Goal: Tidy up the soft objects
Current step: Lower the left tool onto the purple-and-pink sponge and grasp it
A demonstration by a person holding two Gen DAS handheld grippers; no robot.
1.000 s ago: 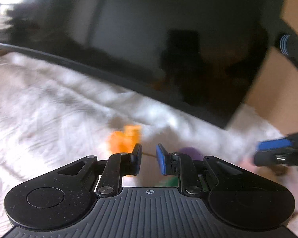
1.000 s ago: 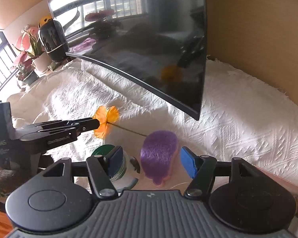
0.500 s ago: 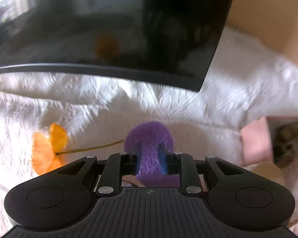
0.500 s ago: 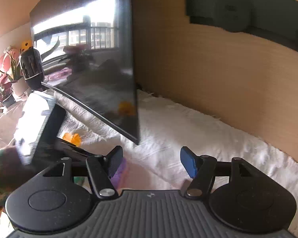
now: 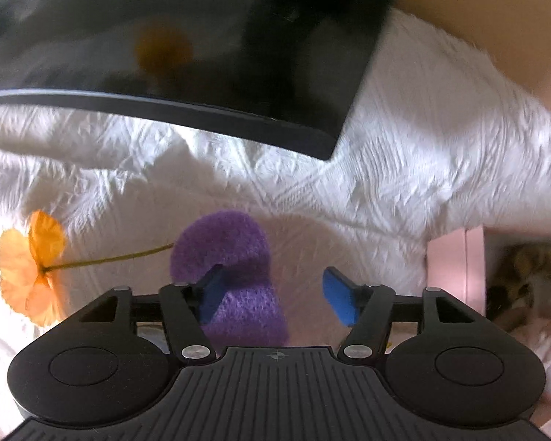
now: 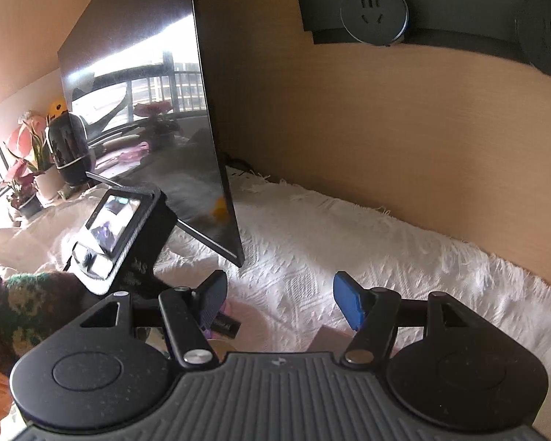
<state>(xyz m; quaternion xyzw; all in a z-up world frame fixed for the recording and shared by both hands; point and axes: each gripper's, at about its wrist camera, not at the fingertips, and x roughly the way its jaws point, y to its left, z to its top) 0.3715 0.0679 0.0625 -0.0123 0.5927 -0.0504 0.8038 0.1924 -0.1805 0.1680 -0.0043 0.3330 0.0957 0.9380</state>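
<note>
Two risks: the left hand-held gripper [image 5: 272, 296], jaws just sprung wide over the purple sponge [image 5: 226, 257] on the white cloth [image 5: 404, 191], could snag the orange flower [image 5: 29, 268] alongside; the right hand-held gripper [image 6: 279, 303] gapes empty

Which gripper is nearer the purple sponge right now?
Left. The left gripper hangs right over the purple sponge, jaws just opened, pads clear of it. The right gripper points past it at the white cloth and wall.
</note>
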